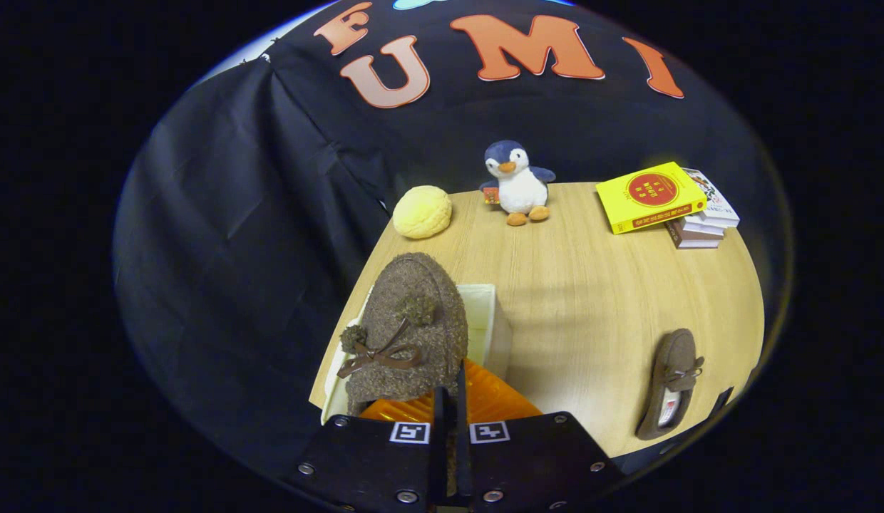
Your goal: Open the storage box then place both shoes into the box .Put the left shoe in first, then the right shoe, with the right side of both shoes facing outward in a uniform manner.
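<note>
I have the gripper (453,413) pinched nearly closed on the heel edge of a fuzzy brown shoe (406,335), hanging over the open storage box (485,320). The other shoe (670,385) lies well apart on the table (592,299).

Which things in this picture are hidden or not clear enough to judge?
- Inside of the storage box: gripper view, covered by the held brown shoe.
- Gripper fingertips: close together on the shoe's edge, the contact itself hidden by the shoe.
- Second shoe: too small to tell left from right.
- Lower books: covered by the yellow book.
</note>
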Motion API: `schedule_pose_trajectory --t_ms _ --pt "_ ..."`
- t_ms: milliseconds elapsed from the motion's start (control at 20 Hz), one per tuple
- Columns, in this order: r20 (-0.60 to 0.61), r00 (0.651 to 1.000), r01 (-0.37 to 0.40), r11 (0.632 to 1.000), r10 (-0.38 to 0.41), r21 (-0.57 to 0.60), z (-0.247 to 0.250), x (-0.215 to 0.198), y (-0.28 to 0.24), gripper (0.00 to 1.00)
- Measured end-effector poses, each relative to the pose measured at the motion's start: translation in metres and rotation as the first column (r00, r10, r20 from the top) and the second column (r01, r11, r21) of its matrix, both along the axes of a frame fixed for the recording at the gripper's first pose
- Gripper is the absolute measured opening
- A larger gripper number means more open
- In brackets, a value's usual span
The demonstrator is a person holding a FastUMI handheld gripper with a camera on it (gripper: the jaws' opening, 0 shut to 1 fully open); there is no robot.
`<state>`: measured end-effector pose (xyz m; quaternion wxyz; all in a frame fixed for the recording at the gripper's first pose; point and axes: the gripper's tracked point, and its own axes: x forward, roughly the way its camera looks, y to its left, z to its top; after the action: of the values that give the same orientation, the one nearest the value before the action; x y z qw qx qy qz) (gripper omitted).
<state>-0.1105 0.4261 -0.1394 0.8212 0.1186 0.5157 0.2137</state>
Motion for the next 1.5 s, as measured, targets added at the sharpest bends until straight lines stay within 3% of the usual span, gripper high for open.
schedule_pose_trajectory --t_ms 400,700,950,1100,1250,1500 --pt "-0.197 0.98 -0.041 0.991 0.015 -0.128 -0.074 -0.011 0.067 0.06" --pt "-0.337 0.941 -0.071 0.98 0.004 -0.188 -0.131 -0.037 0.107 0.06" --pt "-0.411 0.911 -0.112 0.981 0.036 -0.161 -0.136 -0.059 0.11 0.21" --pt "-0.405 0.911 -0.1 0.995 0.078 -0.032 -0.108 -0.055 0.11 0.28" --pt "-0.341 0.934 -0.098 0.994 0.106 0.041 -0.076 -0.042 0.083 0.36" --pt "-0.219 0.968 -0.079 0.981 0.118 0.179 -0.029 -0.025 0.024 0.63"
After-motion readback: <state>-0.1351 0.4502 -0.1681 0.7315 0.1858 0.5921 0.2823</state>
